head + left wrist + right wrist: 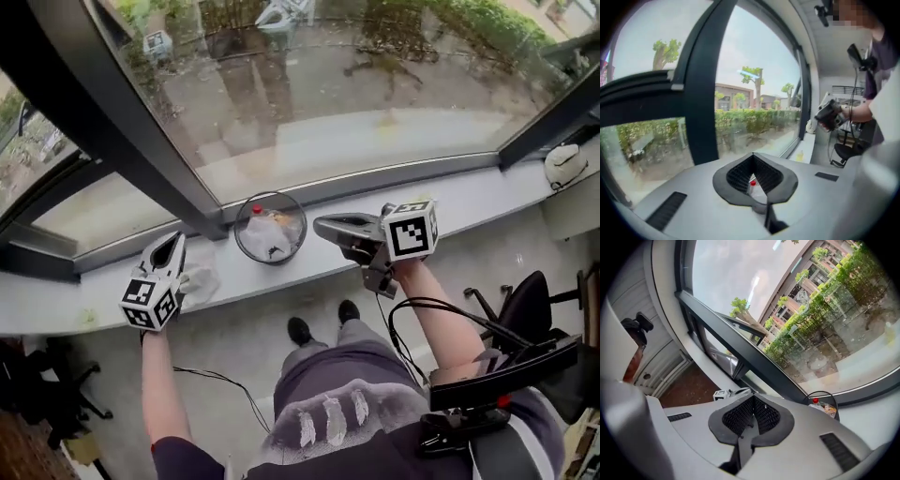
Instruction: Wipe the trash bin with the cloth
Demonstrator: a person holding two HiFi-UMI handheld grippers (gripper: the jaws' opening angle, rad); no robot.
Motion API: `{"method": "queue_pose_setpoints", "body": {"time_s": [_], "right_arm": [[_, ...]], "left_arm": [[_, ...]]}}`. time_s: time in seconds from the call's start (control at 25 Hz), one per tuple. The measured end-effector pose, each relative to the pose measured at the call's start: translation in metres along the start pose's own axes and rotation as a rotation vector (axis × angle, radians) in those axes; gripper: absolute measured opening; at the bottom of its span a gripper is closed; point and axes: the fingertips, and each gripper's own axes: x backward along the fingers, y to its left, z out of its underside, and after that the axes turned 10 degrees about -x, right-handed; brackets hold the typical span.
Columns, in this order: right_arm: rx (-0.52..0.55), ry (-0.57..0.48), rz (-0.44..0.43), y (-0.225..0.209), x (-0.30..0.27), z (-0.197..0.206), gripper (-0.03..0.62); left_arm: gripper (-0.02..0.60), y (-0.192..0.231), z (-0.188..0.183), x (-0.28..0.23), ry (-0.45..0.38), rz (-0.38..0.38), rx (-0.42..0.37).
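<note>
Both claws clenched empty, left claw (174, 242) at lower left, right claw (323, 225) right of centre; cloth (200, 284) loose on windowsill (487, 202) beside left claw, bin (270, 228) mid-frame between them: best open left, pinch cloth firmly, then wipe.

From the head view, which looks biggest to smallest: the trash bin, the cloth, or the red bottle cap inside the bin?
1. trash bin
2. cloth, clearly smaller
3. red cap, tiny by comparison

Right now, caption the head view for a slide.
Trash bin on the windowsill between shut left gripper and right gripper, white cloth beside the left.
</note>
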Motion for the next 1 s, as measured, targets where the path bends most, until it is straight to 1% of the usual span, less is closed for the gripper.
{"method": "queue_pose_setpoints", "body": {"time_s": [0.08, 0.16, 0.24, 0.32, 0.4, 0.52, 0.6, 0.72, 0.8, 1.0], "right_arm": [[0.004, -0.008, -0.04, 0.008, 0.014, -0.007, -0.002], [0.002, -0.03, -0.084, 0.014, 0.027, -0.016, -0.002], [0.01, -0.045, -0.125, 0.019, 0.038, -0.026, -0.002], [0.025, -0.039, -0.15, 0.021, 0.052, -0.032, -0.002], [0.045, -0.018, -0.166, 0.021, 0.072, -0.036, -0.002], [0.072, 0.008, -0.183, 0.018, 0.1, -0.039, -0.002], [0.075, 0.016, -0.2, 0.015, 0.116, -0.039, -0.002], [0.061, 0.041, -0.233, 0.008, 0.142, -0.037, -0.002], [0.04, 0.068, -0.255, 0.002, 0.151, -0.031, -0.002], [0.007, 0.143, -0.283, 0.0, 0.146, 0.002, -0.002]], "left_arm": [[-0.005, -0.04, -0.052, 0.013, -0.06, 0.053, -0.053], [-0.005, -0.074, -0.096, 0.023, -0.106, 0.073, -0.095], [-0.005, -0.103, -0.129, 0.026, -0.154, 0.084, -0.1], [-0.005, -0.132, -0.148, 0.02, -0.176, 0.089, -0.081], [-0.005, -0.163, -0.157, 0.01, -0.166, 0.085, -0.086], [-0.005, -0.203, -0.163, -0.007, -0.123, 0.072, -0.117], [-0.005, -0.227, -0.168, -0.012, -0.106, 0.062, -0.12], [-0.005, -0.265, -0.176, -0.017, -0.092, 0.041, -0.09], [-0.005, -0.284, -0.174, -0.014, -0.062, 0.015, -0.074], [-0.005, -0.31, -0.153, 0.011, 0.022, -0.041, -0.036]]}}
